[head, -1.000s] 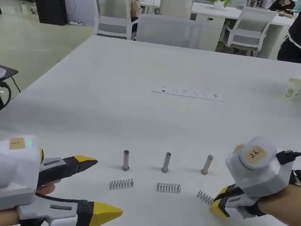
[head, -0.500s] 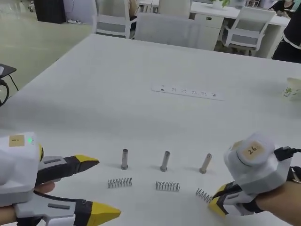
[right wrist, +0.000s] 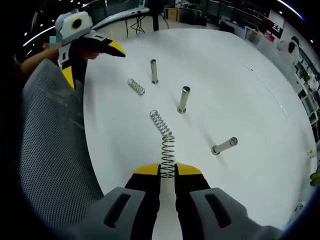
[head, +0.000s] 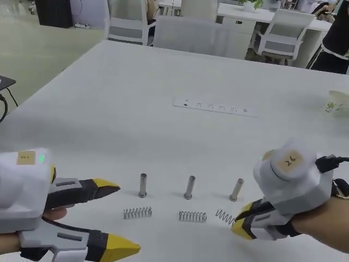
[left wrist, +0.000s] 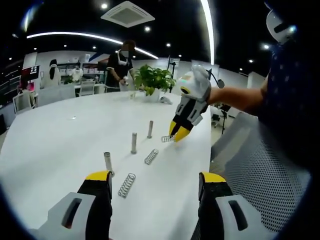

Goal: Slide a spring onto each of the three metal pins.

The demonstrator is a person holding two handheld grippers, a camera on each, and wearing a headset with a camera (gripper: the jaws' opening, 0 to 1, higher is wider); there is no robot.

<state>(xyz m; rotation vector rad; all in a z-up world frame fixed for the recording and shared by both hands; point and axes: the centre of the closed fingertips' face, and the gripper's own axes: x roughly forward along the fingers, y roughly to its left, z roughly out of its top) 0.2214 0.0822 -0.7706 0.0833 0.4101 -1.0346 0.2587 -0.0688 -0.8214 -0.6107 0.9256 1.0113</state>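
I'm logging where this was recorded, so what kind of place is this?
Probably an open-plan office or meeting area: a large white table with a power strip on it, office chairs at its far end, and a potted plant.

Left tongs [left wrist: 156, 178] at bottom, yellow tips wide apart. White bench [left wrist: 60, 135] w/ 3 pins upright in row: near pin [left wrist: 108, 161], mid pin [left wrist: 133, 142], far pin [left wrist: 150, 129]. Near spring [left wrist: 126, 184] flat beside near pin; mid spring [left wrist: 151, 156] flat, near mid pin. Right tongs [left wrist: 178, 134] reach in from right, tips pinching end of far spring [left wrist: 166, 138], close to far pin. Plant [left wrist: 152, 80] in bkgd; mesh chair [left wrist: 255, 165] at right.
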